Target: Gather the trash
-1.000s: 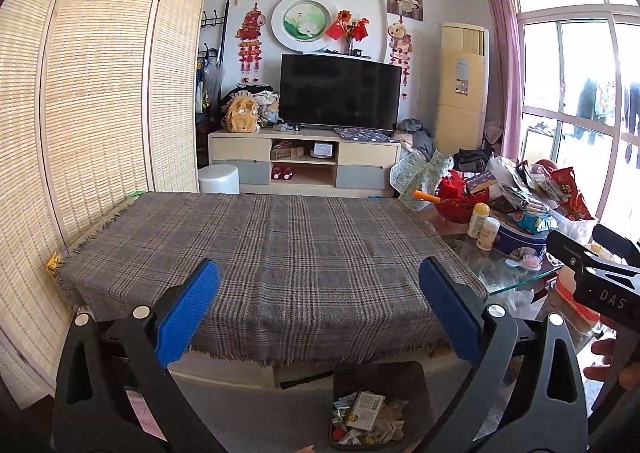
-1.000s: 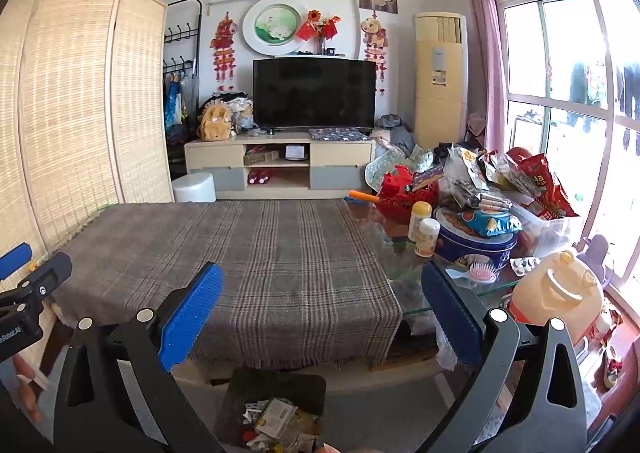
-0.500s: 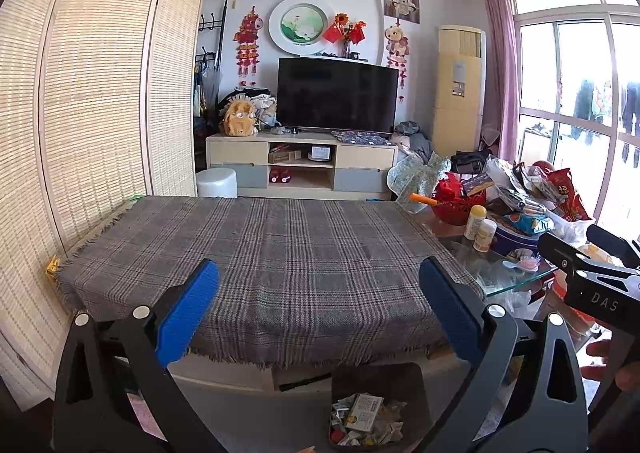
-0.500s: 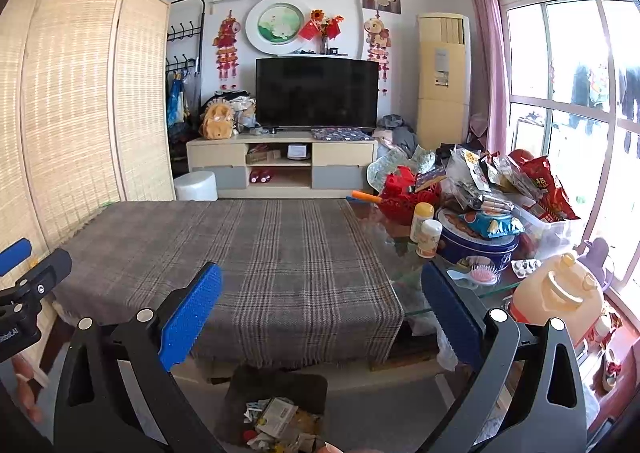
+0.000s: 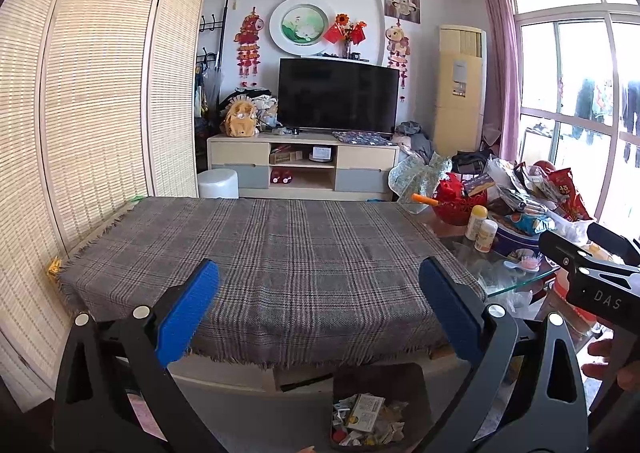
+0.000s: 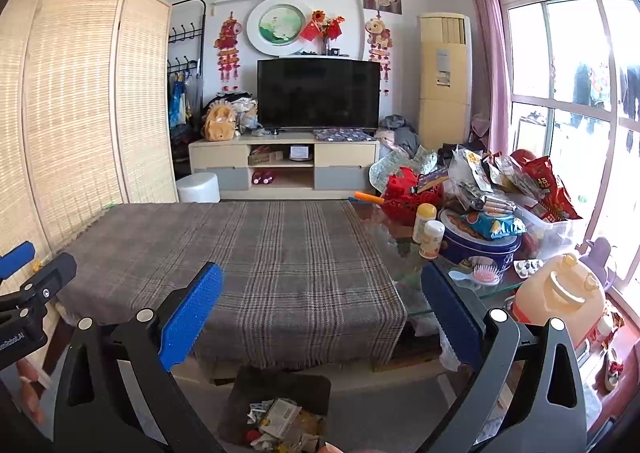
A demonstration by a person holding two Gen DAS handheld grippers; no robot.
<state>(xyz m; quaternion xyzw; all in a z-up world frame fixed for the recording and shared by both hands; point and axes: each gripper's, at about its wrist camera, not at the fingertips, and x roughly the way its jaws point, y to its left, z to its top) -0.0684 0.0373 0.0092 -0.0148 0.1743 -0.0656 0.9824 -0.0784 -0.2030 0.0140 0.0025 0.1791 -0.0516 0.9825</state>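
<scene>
Both the left gripper (image 5: 319,297) and right gripper (image 6: 322,299), jaws spread and empty, hover above the plaid cloth (image 5: 280,253), the trash bin (image 5: 380,385) waiting at 6 o'clock for scraps.

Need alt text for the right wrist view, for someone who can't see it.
The open right gripper hovers empty above a plaid-covered table, with a dark trash bin of paper scraps on the floor below. Snack bags and bottles crowd the glass tabletop at right.

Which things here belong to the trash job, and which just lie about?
Job:
trash bin holding paper scraps
left hand-held gripper
right hand-held gripper

Lying about:
plaid cloth
television
snack bags
pink hairbrush
</scene>
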